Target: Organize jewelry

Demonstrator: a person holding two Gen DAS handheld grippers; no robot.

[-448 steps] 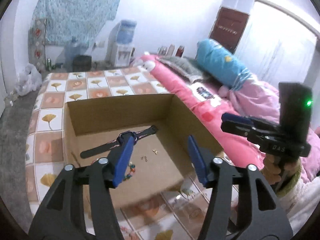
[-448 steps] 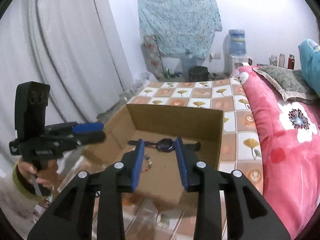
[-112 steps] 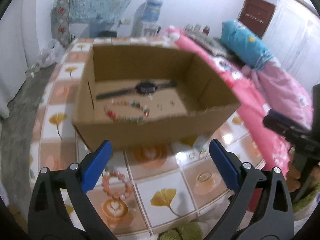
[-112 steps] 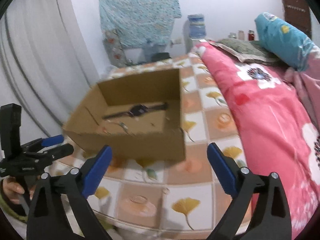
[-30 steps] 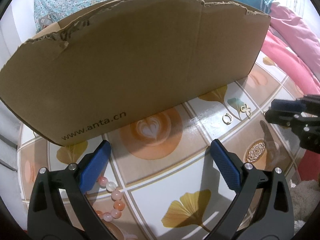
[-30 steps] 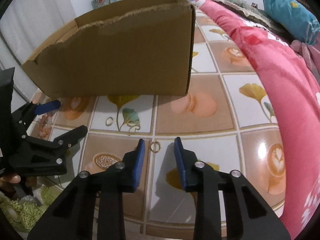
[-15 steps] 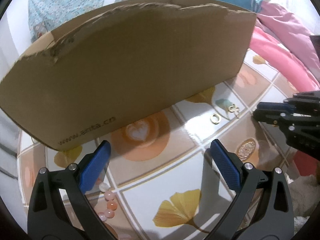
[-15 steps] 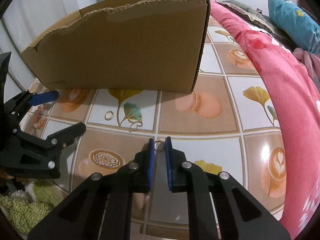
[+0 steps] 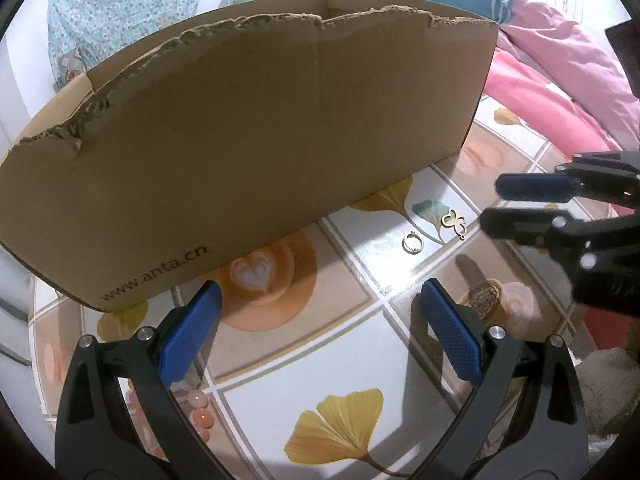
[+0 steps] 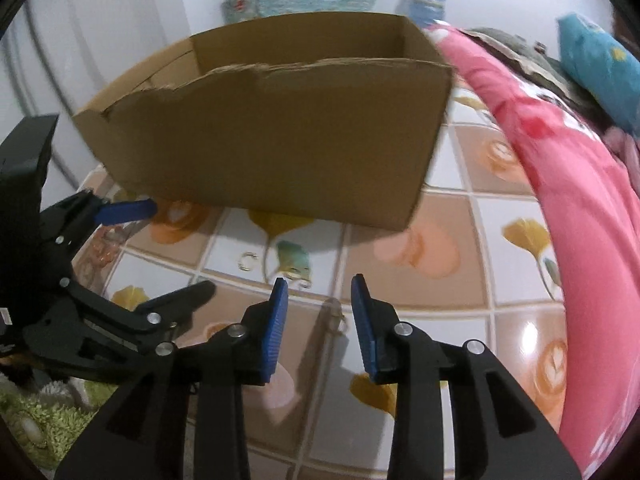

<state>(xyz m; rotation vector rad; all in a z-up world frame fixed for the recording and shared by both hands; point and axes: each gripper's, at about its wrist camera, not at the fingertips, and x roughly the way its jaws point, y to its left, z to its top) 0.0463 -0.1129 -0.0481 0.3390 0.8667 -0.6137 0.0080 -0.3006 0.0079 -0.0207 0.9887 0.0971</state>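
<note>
Your right tongs [image 10: 319,306] are spreading with nothing gripped; the small ring [image 10: 340,325] lies on the bench just beyond their tips. Left tongs [image 9: 316,326] gape empty. It's thin and flat, so you'll probably pinch air.

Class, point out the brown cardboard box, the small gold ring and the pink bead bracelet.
Brown cardboard box [image 9: 248,132], left wrist view, front wall.
Small gold ring [image 9: 412,242], left wrist view, its band.
Pink bead bracelet [image 9: 202,417], left wrist view, one bead.
</note>
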